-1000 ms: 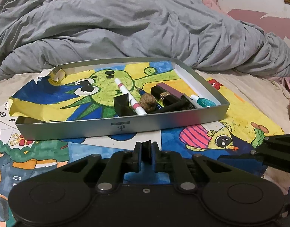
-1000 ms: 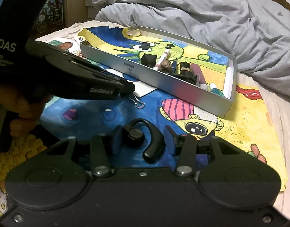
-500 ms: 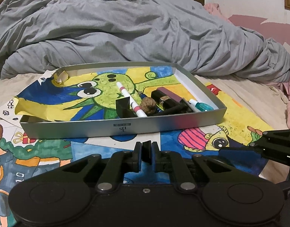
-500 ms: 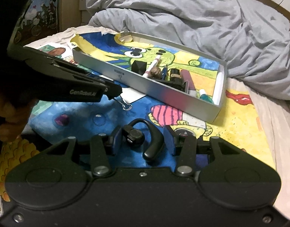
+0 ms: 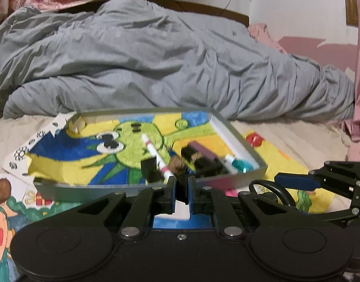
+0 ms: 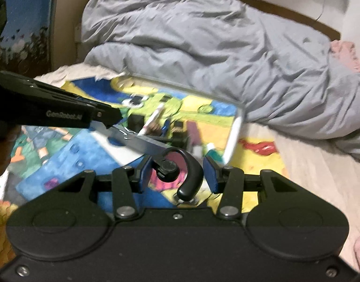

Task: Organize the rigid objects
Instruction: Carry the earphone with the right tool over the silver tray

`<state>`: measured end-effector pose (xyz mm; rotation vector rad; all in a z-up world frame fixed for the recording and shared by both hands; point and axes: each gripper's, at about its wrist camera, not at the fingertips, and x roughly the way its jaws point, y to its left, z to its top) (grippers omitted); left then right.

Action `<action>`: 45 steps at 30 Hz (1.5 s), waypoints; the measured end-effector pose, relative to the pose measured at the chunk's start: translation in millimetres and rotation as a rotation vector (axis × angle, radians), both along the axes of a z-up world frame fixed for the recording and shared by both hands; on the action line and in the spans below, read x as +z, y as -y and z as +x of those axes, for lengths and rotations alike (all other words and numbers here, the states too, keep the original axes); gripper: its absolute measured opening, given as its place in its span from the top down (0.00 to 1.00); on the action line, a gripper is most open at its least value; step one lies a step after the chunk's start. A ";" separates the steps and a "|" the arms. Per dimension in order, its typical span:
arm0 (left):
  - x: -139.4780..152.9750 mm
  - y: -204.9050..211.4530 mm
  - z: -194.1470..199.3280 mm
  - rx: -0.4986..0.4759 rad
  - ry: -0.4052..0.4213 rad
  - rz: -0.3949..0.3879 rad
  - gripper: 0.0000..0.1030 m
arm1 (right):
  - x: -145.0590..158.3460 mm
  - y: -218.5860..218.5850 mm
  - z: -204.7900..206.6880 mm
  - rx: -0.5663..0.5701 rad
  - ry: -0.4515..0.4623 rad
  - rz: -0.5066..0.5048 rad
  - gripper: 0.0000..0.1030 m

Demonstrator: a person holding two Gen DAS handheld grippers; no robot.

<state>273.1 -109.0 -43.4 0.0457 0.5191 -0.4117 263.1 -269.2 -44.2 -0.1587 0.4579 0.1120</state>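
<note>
A shallow grey tray (image 5: 241,180) lined with a bright drawing holds a white-and-pink pen (image 5: 156,157), a walnut (image 5: 177,163), black blocks, a purple bar and a teal-capped tube (image 5: 238,164). My left gripper (image 5: 181,195) is shut on a small binder clip just before the tray's near wall. My right gripper (image 6: 177,172) is shut on a black ear-hook earpiece (image 6: 187,176), lifted above the drawings near the tray's right end (image 6: 234,136). The earpiece and right gripper show at the right of the left wrist view (image 5: 273,188).
Colourful drawings (image 6: 62,162) cover the bed in front of the tray. A rumpled grey duvet (image 5: 156,58) lies behind it. Bare mattress (image 6: 309,176) is to the right. The left gripper (image 6: 62,115) reaches across the right wrist view from the left.
Both grippers have lifted and moved toward the tray. The right one carries the earpiece up off the drawings; the binder clip has risen with the left gripper's tip.
</note>
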 end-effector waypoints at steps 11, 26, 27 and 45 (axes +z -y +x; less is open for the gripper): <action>12.3 14.3 30.4 0.051 0.061 -0.064 0.90 | 8.3 27.6 28.6 -0.078 0.104 0.057 0.63; -19.2 24.0 78.5 0.105 0.005 -0.093 0.90 | -20.8 34.3 70.4 -0.087 0.061 0.104 0.63; -20.7 23.6 79.6 0.105 0.000 -0.093 0.90 | -22.0 33.8 71.7 -0.085 0.059 0.105 0.63; -29.4 27.5 83.8 0.096 -0.026 -0.067 0.90 | -28.2 31.8 76.9 -0.074 0.016 0.128 0.63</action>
